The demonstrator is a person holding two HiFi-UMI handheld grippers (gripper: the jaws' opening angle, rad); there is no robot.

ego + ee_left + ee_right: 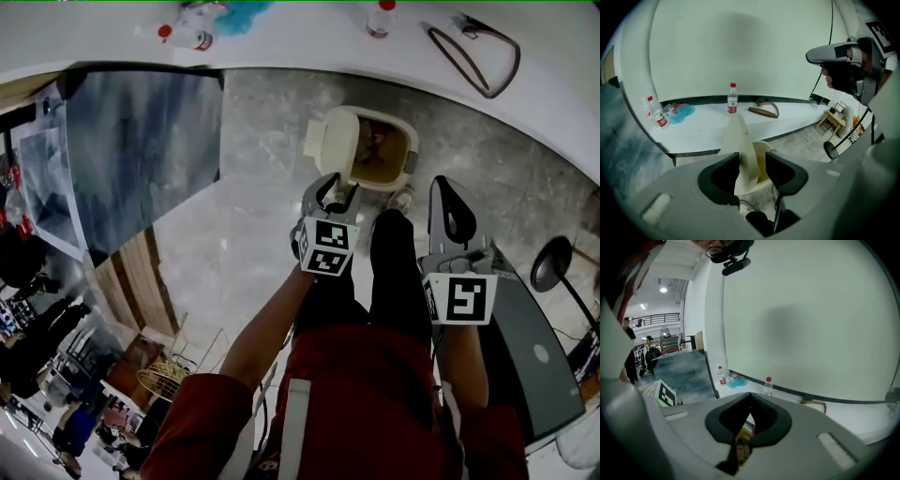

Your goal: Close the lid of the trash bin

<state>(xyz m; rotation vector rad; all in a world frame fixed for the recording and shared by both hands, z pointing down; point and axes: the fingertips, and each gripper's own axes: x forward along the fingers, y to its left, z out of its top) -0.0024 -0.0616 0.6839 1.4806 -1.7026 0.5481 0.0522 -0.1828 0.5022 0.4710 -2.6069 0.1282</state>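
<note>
The cream trash bin [386,150] stands on the grey floor ahead of my feet, its lid [334,142] raised upright on the bin's left side. My left gripper [337,190] is right at the lid's near edge. In the left gripper view the lid [738,140] rises between the open jaws of the left gripper [752,159], close against the left finger [723,174], with a gap to the right one, and the bin's brownish inside [762,161] shows behind it. My right gripper [450,202] hangs right of the bin, well back from it. In its own view the right gripper [750,395] is shut and holds nothing.
A white ledge [309,37] curves behind the bin, with bottles [380,17] [184,36], a blue cloth [236,13] and a brown strap loop [473,58] on it. A dark panel [141,150] leans at the left. A black round stand base [553,264] and a grey case [539,361] lie to the right.
</note>
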